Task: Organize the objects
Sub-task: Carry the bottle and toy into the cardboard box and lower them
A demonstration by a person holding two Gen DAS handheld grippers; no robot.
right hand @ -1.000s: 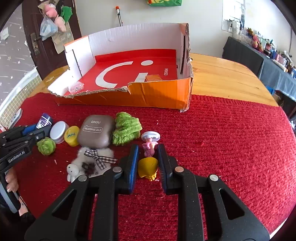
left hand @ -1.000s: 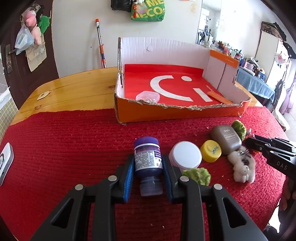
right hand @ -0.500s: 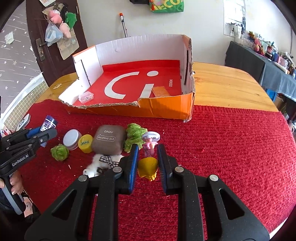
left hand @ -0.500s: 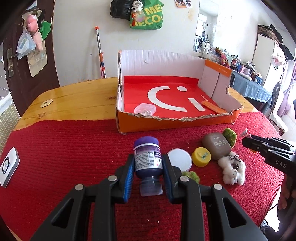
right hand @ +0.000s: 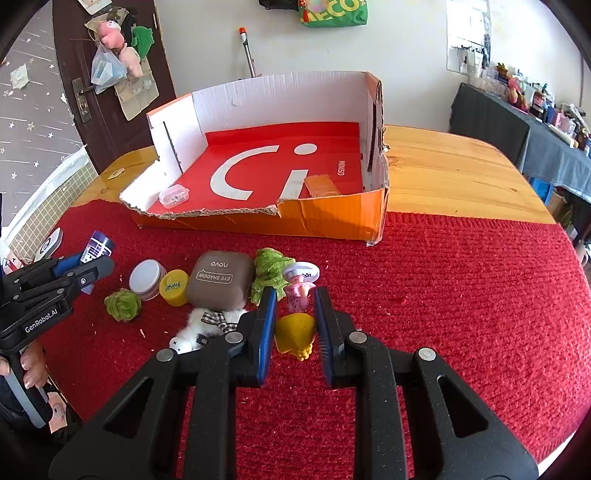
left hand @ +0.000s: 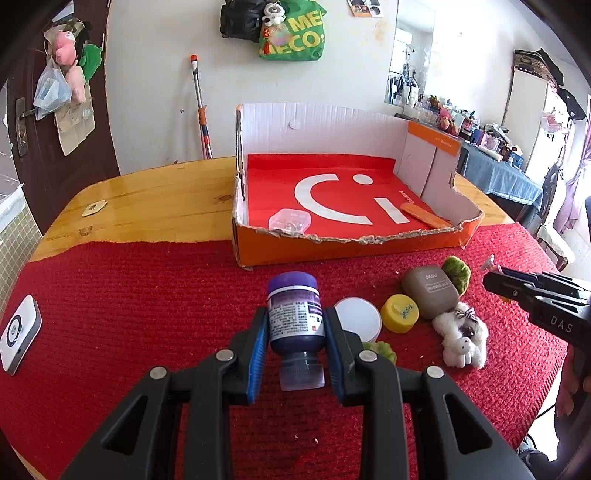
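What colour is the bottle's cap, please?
Purple, the bottle cap; clearest in the left wrist view.

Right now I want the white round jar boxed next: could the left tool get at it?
Probably not yet. The left tool is shut on the purple bottle, so its jaws are full. The white jar sits just right of it on the red cloth, uncovered; once the bottle is dropped off, access looks free.

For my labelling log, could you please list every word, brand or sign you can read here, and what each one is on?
"EYE SHADOW" and "NOVO": brown case, upside down.
"GenRobot.AI": left gripper body.
"DAS": right gripper body.
"ME" and "ECO:": green bag on the wall, partly covered.
"MINISO": box floor, small.
Purple bottle label: too small to read.
Yellow cap scribble: unreadable.
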